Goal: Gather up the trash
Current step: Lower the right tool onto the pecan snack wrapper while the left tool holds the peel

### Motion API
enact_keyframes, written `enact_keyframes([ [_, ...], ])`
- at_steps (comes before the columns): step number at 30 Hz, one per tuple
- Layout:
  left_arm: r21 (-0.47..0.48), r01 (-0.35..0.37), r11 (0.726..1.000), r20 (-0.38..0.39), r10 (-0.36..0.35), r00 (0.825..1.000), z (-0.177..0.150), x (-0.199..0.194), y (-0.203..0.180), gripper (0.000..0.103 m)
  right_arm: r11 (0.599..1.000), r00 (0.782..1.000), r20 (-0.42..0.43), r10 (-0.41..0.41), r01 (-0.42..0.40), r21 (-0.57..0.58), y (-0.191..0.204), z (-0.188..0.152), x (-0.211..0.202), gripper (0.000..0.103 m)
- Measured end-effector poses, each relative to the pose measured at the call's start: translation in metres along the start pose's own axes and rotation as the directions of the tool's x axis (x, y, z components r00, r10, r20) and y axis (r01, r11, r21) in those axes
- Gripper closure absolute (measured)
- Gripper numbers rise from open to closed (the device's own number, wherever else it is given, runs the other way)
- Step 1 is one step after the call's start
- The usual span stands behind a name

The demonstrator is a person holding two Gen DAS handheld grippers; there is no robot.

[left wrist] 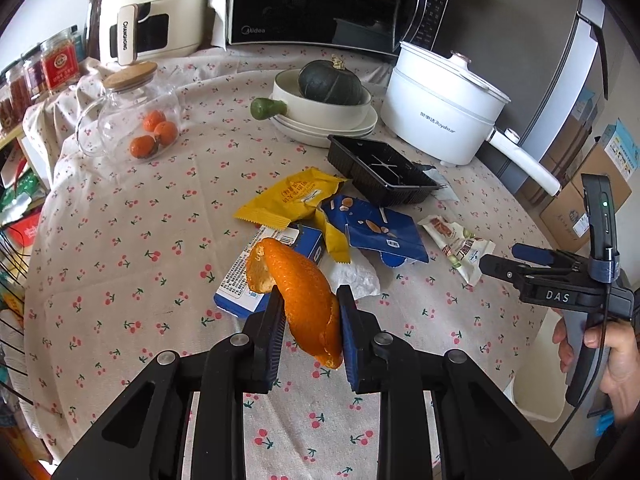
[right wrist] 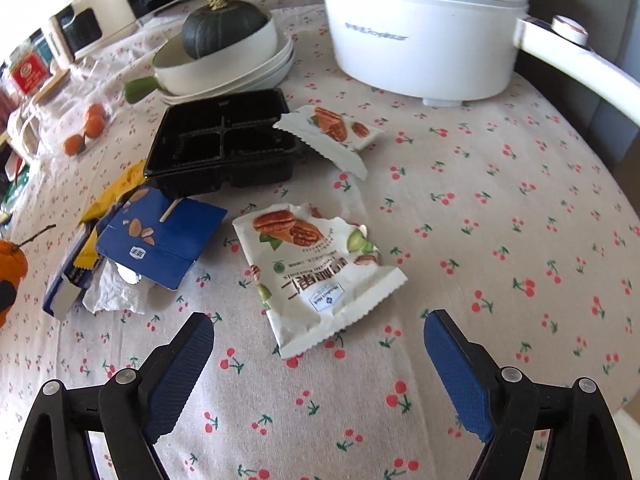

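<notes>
Now left tongs (left wrist: 308, 300) clamp orange peel (left wrist: 304, 300).

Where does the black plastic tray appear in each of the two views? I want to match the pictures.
Left wrist view: black plastic tray right of centre, in front of the white cooker.
Right wrist view: black plastic tray upper left of centre.
Shared landmark: the dark green squash in its white bowl, behind the tray.

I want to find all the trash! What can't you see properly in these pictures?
- Under the blue wrapper: hidden in both views by the wrappers piled on top.
- Orange peel: cut off by the right wrist view's left edge.
- Jars: blurred in the right wrist view.
- No bin visible anywhere.
</notes>
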State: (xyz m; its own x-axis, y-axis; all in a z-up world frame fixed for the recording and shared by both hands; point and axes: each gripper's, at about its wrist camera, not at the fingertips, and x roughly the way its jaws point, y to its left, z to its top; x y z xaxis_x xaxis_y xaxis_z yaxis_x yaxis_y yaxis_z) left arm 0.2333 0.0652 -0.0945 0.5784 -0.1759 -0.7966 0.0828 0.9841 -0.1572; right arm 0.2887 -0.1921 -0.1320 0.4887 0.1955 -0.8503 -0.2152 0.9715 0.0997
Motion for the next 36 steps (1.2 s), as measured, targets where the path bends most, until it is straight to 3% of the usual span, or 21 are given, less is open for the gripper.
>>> enact_keyframes([
  [4,0.010,-0.002,1.000,-0.014,0.002,1.000,-0.002,0.003,0.000,0.076,0.995,0.999,-0.044,-0.009,0.005,-0.095,0.009,0.009,0.026,0.007],
  [9,0.018,0.008,1.000,-0.025,-0.007,1.000,-0.002,0.005,-0.003,0.076,0.977,0.983,-0.117,-0.141,0.119,-0.179,0.007,0.016,0.058,0.007],
  [13,0.027,0.015,1.000,-0.026,-0.015,1.000,-0.002,0.006,-0.006,0.076,0.994,0.990,-0.122,-0.065,0.054,-0.091,-0.008,0.017,0.059,0.014],
  [19,0.043,0.025,0.999,-0.026,-0.024,0.999,-0.003,0.004,-0.012,0.076,0.999,0.994,-0.108,-0.026,0.021,-0.046,-0.016,0.006,0.038,0.030],
  [36,0.143,0.109,0.984,0.018,-0.113,0.993,-0.022,-0.036,-0.063,0.076,0.999,0.999,-0.024,-0.037,0.037,0.017,-0.010,-0.048,-0.066,0.031],
])
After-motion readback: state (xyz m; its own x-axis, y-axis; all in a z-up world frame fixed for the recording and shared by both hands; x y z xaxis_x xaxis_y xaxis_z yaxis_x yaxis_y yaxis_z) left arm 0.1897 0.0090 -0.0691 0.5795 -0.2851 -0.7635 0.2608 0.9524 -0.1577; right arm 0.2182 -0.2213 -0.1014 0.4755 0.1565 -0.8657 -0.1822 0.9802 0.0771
